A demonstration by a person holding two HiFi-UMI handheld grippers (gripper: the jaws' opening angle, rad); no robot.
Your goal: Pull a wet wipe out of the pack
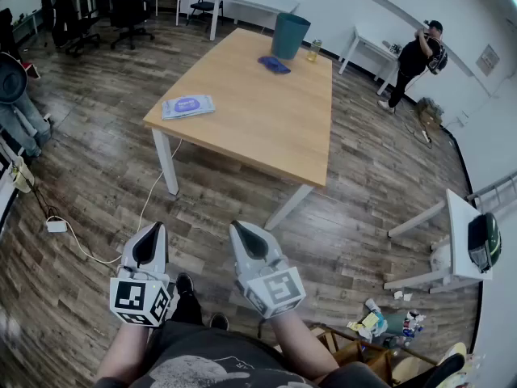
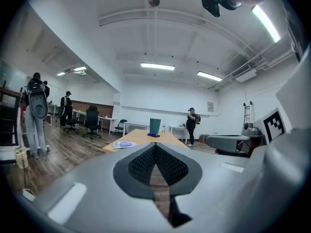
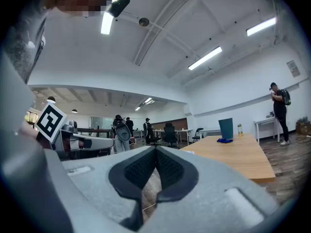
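The wet wipe pack (image 1: 187, 106), pale blue with a purple label, lies flat near the left corner of a long wooden table (image 1: 266, 120). In the left gripper view the pack (image 2: 125, 144) shows small, just above the jaw tips. Both grippers are held level over the floor, well short of the table. My left gripper (image 1: 152, 229) is shut with nothing in it, its jaws meeting at the tip (image 2: 155, 145). My right gripper (image 1: 240, 228) is likewise shut and empty (image 3: 156, 149).
A teal bin (image 1: 290, 35), a blue cloth (image 1: 274, 65) and a small bottle (image 1: 312, 51) sit at the table's far end. A person (image 1: 416, 59) stands at the back right. Office chairs (image 1: 129, 6) stand at the back left. A cable (image 1: 145, 208) crosses the floor; clutter (image 1: 380, 322) lies at the lower right.
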